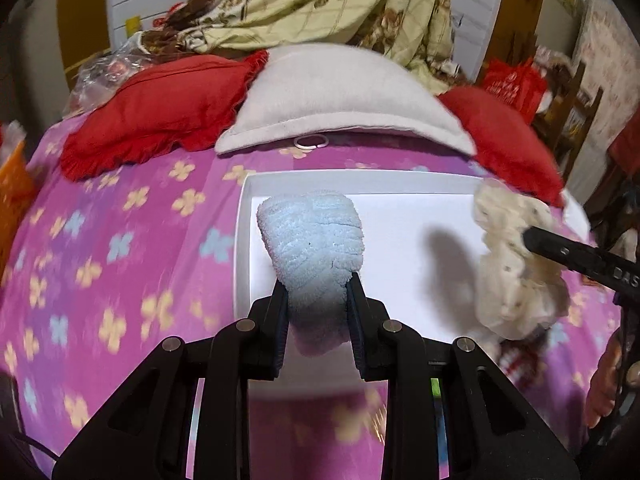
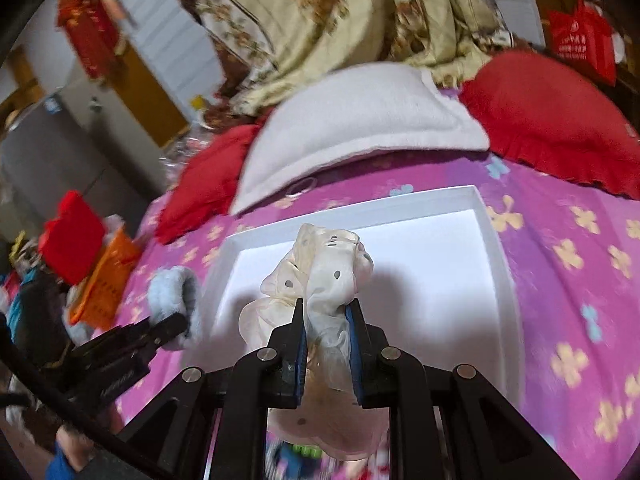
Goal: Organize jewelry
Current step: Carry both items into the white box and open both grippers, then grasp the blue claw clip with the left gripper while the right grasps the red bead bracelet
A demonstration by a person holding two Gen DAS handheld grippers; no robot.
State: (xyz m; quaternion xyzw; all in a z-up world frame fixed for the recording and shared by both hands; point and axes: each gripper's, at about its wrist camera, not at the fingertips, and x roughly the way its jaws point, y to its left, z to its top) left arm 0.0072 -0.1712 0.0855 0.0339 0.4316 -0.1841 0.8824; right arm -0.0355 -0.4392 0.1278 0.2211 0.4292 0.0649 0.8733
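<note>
Fluffy blue scrunchie (image 1: 312, 240) is sitting pinched between the narrow pads of the left gripper (image 1: 316, 284), hanging over the near left part of the white tray (image 1: 360, 182). Sheer cream scrunchie (image 2: 320, 276) with dark dots is being clamped by the nearly closed right gripper (image 2: 326, 304), also above the tray. Both are hanging clear of the tray floor. The tray is lying on the purple flowered bedspread (image 1: 120, 240), near a grey pillow (image 1: 340, 96) and red cushions (image 1: 160, 104). A small white ring (image 1: 310, 142) is lying just beside the pillow's edge.
</note>
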